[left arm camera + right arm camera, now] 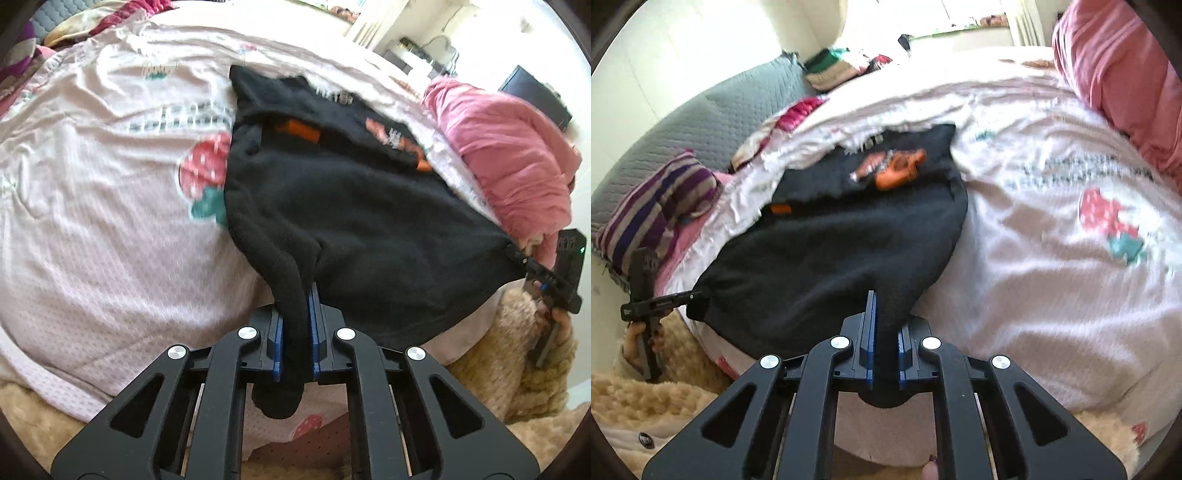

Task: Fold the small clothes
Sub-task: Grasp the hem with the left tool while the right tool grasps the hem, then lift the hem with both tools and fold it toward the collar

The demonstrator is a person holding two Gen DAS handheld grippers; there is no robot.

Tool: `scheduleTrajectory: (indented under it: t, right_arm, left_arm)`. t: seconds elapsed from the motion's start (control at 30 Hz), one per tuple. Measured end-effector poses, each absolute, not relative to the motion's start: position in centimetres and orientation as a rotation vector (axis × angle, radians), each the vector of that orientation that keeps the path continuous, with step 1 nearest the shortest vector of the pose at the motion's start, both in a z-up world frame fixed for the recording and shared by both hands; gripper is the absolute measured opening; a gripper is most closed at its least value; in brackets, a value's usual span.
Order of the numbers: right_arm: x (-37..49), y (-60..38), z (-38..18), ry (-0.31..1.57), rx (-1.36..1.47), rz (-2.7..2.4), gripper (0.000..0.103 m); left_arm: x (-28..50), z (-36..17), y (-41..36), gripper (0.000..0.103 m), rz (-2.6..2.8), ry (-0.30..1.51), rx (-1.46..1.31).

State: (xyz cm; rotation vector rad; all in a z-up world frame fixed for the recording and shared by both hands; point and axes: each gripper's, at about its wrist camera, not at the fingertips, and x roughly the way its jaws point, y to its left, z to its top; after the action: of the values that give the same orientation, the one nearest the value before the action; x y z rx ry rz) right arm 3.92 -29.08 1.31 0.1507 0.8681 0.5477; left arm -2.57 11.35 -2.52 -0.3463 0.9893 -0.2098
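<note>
1. The left gripper (pixel 295 325) is clamped on a bunched corner of the small black fleece garment with orange print (pixel 354 199); the cloth runs between its blue-padded fingers (pixel 277 343) and hangs out in a lump behind them.
2. The right gripper (pixel 884 332) is likewise closed tight on the opposite near corner of the same garment (pixel 827 236), a fold of black fleece pinched between its blue pads (pixel 868 354).
3. Between the two grips the near hem is drawn out and raised off the bed, while the far part, with the orange print and a small orange tag, lies on the cover.
4. In the left view the right gripper (pixel 517 256) shows at the garment's right corner, held by a hand (pixel 554 325) in a fluffy beige sleeve (pixel 513 354).
5. In the right view the left gripper (pixel 696 295) shows at the garment's left corner.
6. The garment rests on a pale pink bed cover printed with strawberries (pixel 92 206).
7. A rolled pink blanket (pixel 509 155) lies beside the garment along the cover's far right edge.
8. A purple-striped cushion (pixel 653 210) and a grey quilted headboard (pixel 713 114) stand at the left in the right view.
</note>
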Motion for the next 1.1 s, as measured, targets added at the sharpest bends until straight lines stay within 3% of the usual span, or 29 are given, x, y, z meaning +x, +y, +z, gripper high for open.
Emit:
scheduleTrajectory:
  t: [0.57, 1.1]
  right_arm:
    - [7.6, -27.9, 6.4, 0.692, 0.099, 0.447, 0.008]
    - [12.4, -25.6, 8.0, 0.638, 0.029, 0.363, 0.008]
  left_arm:
    - [1.6, 4.6, 12.2, 0.005, -0.164, 0.789, -0.276]
    - [5.7, 6.6, 11.8, 0.005, -0.097, 0.742, -0.209]
